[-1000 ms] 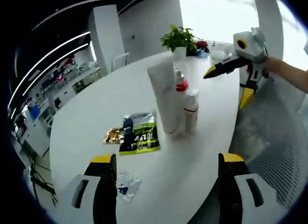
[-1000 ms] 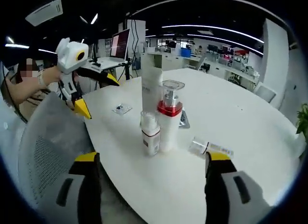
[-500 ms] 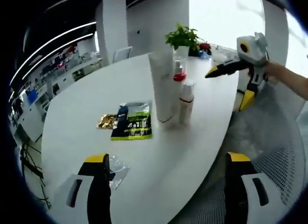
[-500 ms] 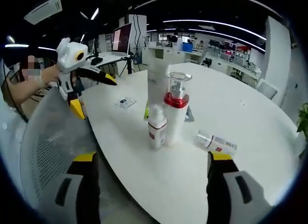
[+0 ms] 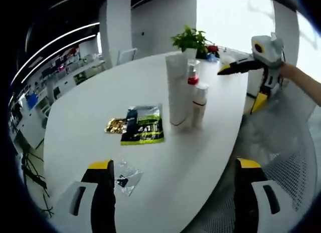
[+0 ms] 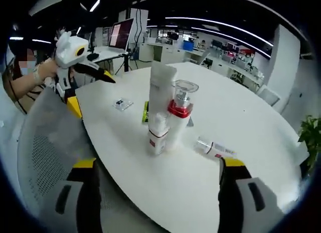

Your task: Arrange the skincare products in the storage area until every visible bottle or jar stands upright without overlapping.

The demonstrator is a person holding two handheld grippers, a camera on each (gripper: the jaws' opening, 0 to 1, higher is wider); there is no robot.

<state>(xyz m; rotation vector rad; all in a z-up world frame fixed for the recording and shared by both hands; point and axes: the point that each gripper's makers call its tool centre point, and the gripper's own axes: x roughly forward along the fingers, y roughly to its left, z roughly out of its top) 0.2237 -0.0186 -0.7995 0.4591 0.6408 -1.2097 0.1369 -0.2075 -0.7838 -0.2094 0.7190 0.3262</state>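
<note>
Three skincare items stand upright in a tight cluster on the white table (image 5: 90, 102): a tall white tube (image 5: 176, 87) (image 6: 159, 90), a pump bottle with a red collar (image 5: 192, 80) (image 6: 178, 120) and a small white bottle (image 5: 200, 105) (image 6: 156, 135). A clear bottle (image 6: 215, 149) lies on its side to their right in the right gripper view. My left gripper (image 5: 174, 164) (image 6: 85, 62) is open and holds nothing, well short of the cluster. My right gripper (image 6: 158, 164) (image 5: 251, 62) is open too, back from the table edge.
A green sachet (image 5: 143, 125) (image 6: 145, 112), a gold packet (image 5: 114, 125) and a small clear packet (image 5: 125, 179) (image 6: 122, 103) lie flat on the table. A potted plant (image 5: 189, 40) stands at the far end. A mesh chair back (image 6: 45, 143) sits beside the table edge.
Both views have shifted a little with the hands; the right gripper view has pulled back, so the cluster looks smaller. Nothing on the table has moved. Both grippers stay open.
</note>
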